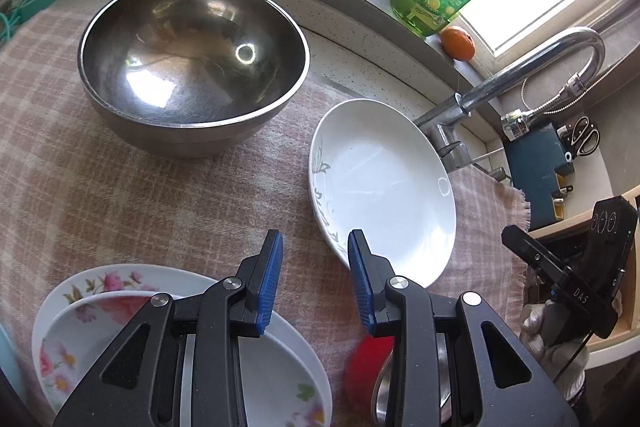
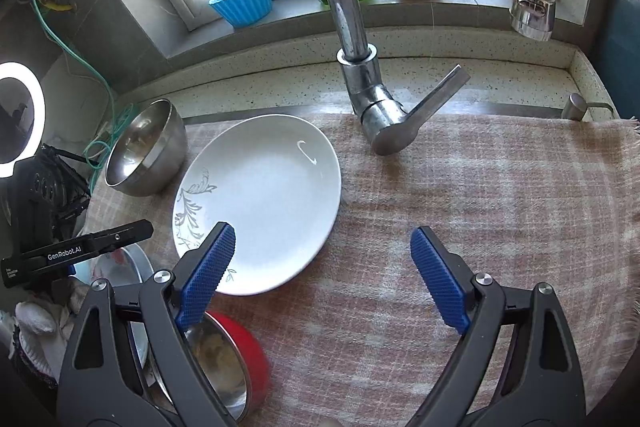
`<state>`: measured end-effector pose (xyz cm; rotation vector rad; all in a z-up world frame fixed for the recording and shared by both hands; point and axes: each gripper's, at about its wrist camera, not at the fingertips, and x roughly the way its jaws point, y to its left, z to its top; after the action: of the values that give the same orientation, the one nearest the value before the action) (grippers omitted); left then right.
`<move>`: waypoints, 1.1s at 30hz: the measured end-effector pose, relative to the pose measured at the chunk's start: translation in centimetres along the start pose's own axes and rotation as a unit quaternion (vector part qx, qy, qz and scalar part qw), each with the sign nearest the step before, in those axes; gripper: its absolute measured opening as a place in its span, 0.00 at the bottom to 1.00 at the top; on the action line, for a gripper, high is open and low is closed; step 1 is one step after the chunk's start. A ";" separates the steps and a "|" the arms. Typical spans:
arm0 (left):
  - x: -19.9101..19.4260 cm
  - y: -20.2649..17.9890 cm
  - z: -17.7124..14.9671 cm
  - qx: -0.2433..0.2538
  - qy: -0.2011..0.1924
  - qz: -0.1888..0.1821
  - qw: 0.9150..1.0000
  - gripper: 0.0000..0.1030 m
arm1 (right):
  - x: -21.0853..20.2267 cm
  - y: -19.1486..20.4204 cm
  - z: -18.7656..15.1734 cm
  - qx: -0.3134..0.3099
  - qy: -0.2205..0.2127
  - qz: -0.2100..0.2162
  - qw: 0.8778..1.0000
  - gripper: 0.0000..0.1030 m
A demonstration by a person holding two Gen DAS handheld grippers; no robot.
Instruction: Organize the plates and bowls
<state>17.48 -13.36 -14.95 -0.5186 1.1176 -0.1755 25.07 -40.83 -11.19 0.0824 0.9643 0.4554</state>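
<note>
Red bowl point(image 2: 236, 359) beneath right gripper point(image 2: 324, 259), jaws spread, empty. Left gripper point(image 1: 316, 259) parted, empty. White plate point(image 2: 260, 203) at 11 o'clock; steel bowl point(image 1: 192, 63) beyond.

A woven, matt checked cloth point(image 2: 460, 195) with a frayed edge is seen spread over a speckled stone tabletop point(image 2: 280, 83). The large bowl point(image 1: 192, 63) is made of polished metal, with bright reflections carried on its inside. The white plate point(image 2: 264, 203) is finished in smooth, glossy glaze, as are the flowered plates point(image 1: 100, 291). The tap point(image 2: 360, 67) is chromed and shiny. Ribbed blue rubbery pads point(image 2: 208, 271) are fitted to matt black plastic gripper arms.
</note>
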 end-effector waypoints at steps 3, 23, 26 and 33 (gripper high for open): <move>0.9 -0.3 0.5 0.002 -0.003 0.006 1.000 0.31 | 1.3 -0.9 0.1 0.007 0.010 0.003 1.000 0.87; 4.1 -1.0 1.9 0.014 0.009 0.035 0.999 0.14 | 7.7 -1.2 2.3 0.017 0.057 0.026 0.998 0.23; 4.2 -1.0 2.1 0.015 0.009 0.034 0.999 0.12 | 8.3 -1.1 2.6 0.015 0.062 0.030 0.997 0.15; 4.3 -1.9 2.3 0.033 0.010 0.039 0.999 0.11 | 8.7 -1.2 2.8 0.012 0.067 0.025 0.997 0.12</move>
<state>21.70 -15.94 -16.78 -0.4151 1.1459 -0.1500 31.94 -37.96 -16.60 0.0995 1.1012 0.5001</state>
